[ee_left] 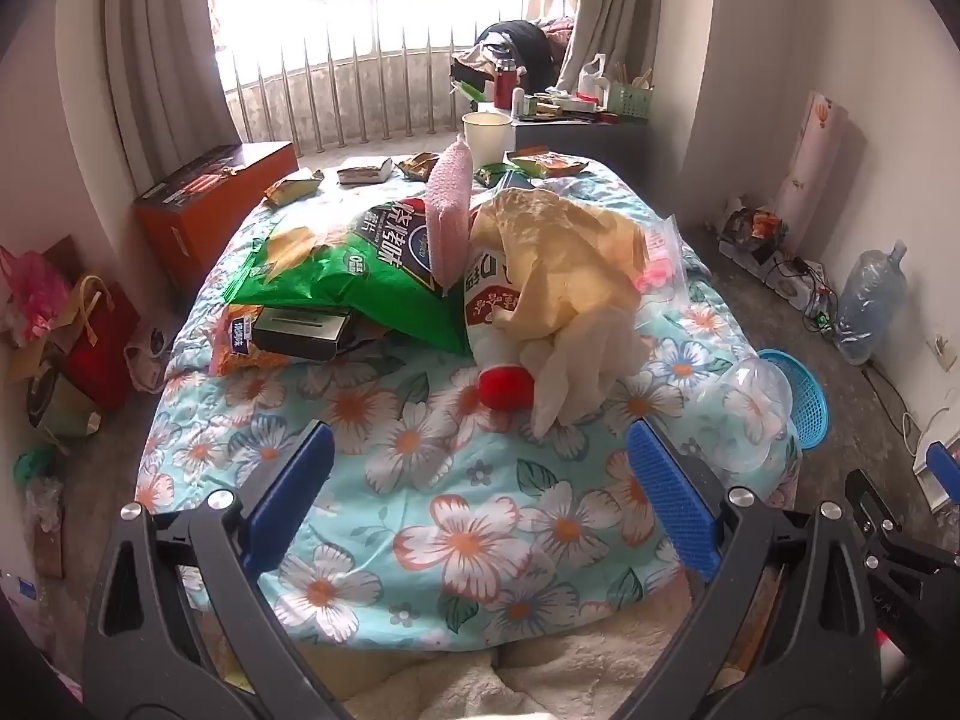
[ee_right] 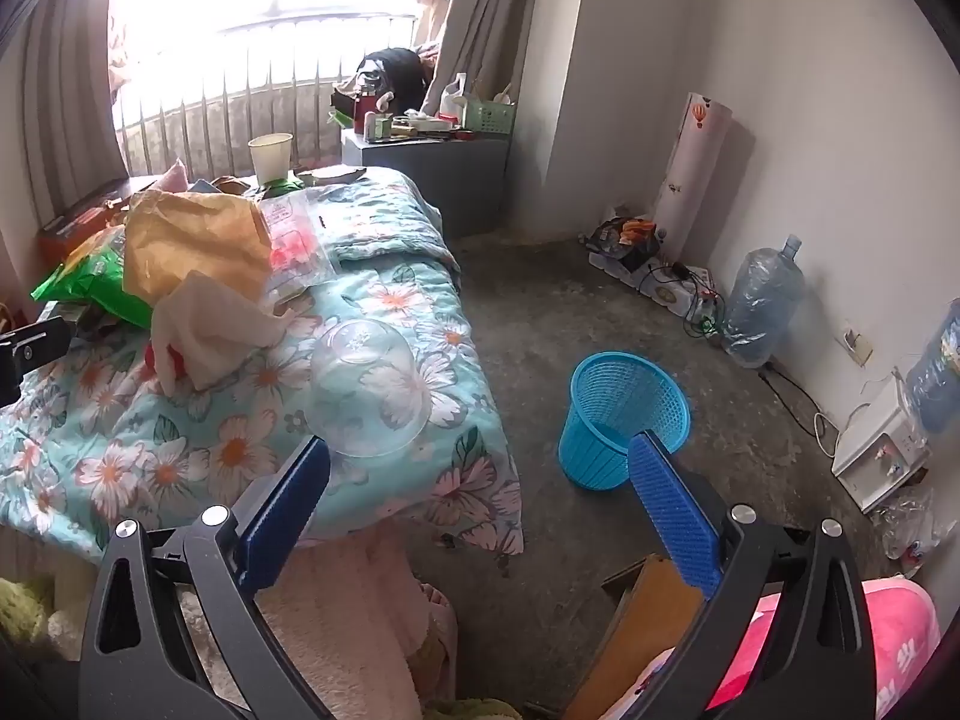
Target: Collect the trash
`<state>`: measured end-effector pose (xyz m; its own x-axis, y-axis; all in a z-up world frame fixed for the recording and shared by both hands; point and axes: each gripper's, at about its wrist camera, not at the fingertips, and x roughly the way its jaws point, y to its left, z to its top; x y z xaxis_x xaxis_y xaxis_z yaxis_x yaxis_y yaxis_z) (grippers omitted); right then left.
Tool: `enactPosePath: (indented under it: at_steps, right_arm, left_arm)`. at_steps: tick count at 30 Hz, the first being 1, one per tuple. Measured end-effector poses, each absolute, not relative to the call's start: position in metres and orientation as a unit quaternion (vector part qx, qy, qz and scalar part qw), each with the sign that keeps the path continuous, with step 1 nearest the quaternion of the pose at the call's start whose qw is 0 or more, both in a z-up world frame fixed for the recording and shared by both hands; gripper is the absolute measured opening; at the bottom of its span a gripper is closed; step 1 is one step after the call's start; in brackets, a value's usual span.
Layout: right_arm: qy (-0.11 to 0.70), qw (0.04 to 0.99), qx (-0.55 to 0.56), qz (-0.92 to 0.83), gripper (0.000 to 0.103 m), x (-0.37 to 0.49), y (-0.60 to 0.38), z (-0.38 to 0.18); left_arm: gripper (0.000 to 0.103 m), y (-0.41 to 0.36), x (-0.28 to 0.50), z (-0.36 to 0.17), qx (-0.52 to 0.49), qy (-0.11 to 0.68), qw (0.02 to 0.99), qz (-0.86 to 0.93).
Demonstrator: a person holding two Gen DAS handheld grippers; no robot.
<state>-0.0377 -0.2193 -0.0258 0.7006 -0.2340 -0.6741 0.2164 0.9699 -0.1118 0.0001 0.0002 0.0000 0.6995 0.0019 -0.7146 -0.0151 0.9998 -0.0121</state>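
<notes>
The left gripper (ee_left: 480, 468) is standing wide open, gripping nothing, hovering over the floral bed quilt (ee_left: 480, 540). On the quilt are lying a green snack bag (ee_left: 336, 276), crumpled yellow paper (ee_left: 570, 240) and a clear plastic bowl (ee_right: 366, 390). The right gripper (ee_right: 480, 468) is likewise gaping empty, near the blue basket (ee_right: 624, 408) standing on the floor.

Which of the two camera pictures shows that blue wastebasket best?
The right wrist view: the blue wastebasket stands whole on the floor beside the bed, open top visible. The left wrist view catches only a sliver behind the clear plastic bowl.
</notes>
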Motion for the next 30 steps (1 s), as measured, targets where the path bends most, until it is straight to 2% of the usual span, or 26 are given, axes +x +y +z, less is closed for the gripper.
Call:
enactPosePath:
  at_steps: [30]
  right_arm:
    - [0.365, 0.923, -0.009, -0.121, 0.097, -0.0369, -0.2190, -0.0259]
  left_arm:
    - [0.094, 0.0014, -0.0005, -0.0041, -0.006, 0.392, 0.920, 0.004]
